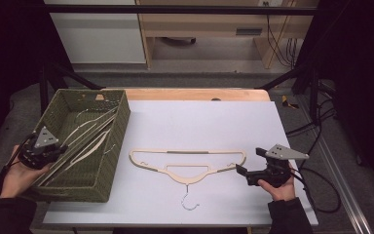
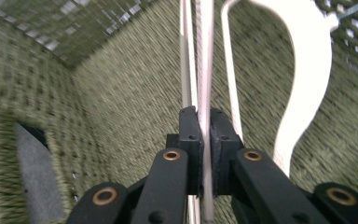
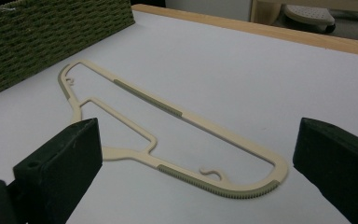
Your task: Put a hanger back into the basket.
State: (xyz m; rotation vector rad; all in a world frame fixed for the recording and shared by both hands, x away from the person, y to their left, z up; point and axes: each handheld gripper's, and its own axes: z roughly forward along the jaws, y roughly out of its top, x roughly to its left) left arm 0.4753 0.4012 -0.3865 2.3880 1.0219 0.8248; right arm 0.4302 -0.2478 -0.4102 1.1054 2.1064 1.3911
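At the left of the frame, a thin hanger bar [image 2: 205,70] inside the basket [image 1: 112,146] is clenched by the left gripper [image 1: 58,150], where neighbouring hangers [image 1: 90,127] could be snagged; the right gripper [image 1: 243,170] is held released.

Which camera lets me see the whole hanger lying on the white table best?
The high view: the hanger lies flat, whole, with its metal hook. The right gripper view shows its cream frame close up, slanted, hook hidden. The left gripper view looks into the basket instead.
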